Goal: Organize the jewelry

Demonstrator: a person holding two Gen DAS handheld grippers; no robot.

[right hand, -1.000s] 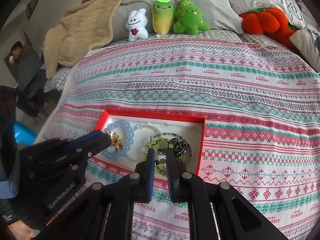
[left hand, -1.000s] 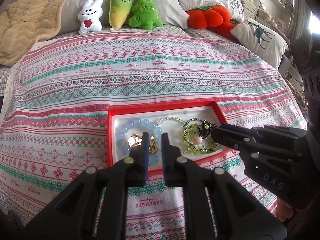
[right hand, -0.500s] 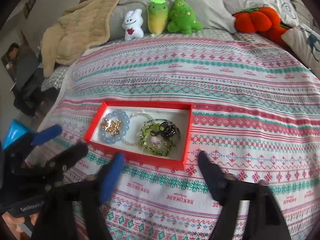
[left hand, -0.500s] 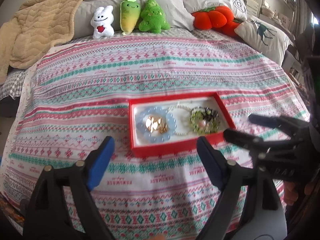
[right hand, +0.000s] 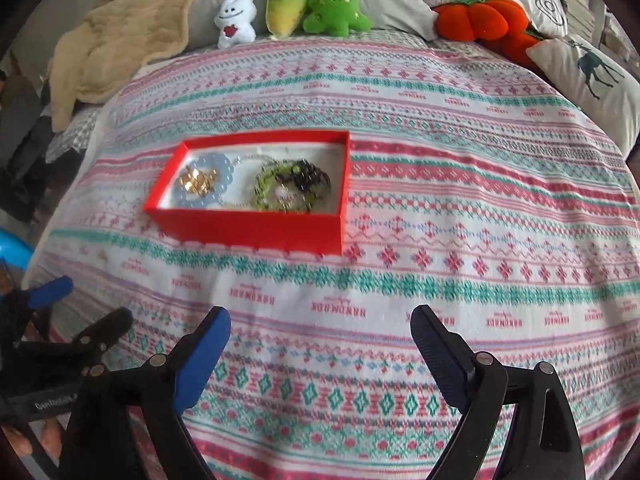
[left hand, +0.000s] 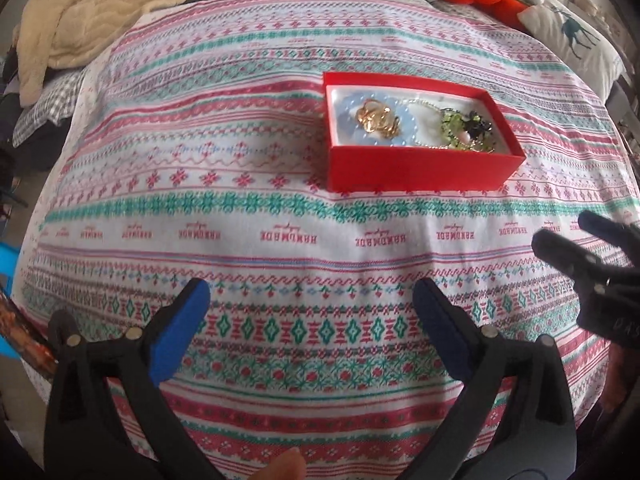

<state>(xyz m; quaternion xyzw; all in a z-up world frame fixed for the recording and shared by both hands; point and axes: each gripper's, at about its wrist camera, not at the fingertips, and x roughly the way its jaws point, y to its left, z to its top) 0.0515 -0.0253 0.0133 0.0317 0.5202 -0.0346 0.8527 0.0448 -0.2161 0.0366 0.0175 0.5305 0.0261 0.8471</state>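
Left wrist view shows a shallow rectangular red box [left hand: 416, 176] of smooth card with a white lining, sitting on a soft knitted-pattern bedspread [left hand: 240, 184] banded in pink, teal and white. Inside the box, at its left end, lies a bracelet of round, pale blue beads [left hand: 402, 128], milky and glossy, and within that ring sits a small heap of shiny gold pieces [left hand: 378, 120]. A thin strand of tiny pale beads [left hand: 426, 102] curves through the middle, and at the right end a ring of small translucent green beads [left hand: 454, 124] lies with a dark, knobbly cluster [left hand: 478, 120] resting on it. The left gripper [left hand: 311, 304] is spread wide, its matte black fingers faced with blue pads [left hand: 176, 332], and it holds nothing; the box lies well ahead of it and a little toward its right finger, apart from both tips. At the right edge of this view the right gripper's black fingers hang over the bedspread, near the box's right end but not touching it. From the right wrist view, the right gripper [right hand: 320, 332] is likewise spread and empty, with the box ahead and off to its left. Along the far edge of the bed stand plush toys: a white one [right hand: 236, 20], a yellow-green one [right hand: 286, 4] and a green tree-shaped one [right hand: 334, 6], beside an orange pumpkin cushion [right hand: 480, 20] and a rumpled beige blanket [right hand: 120, 40].
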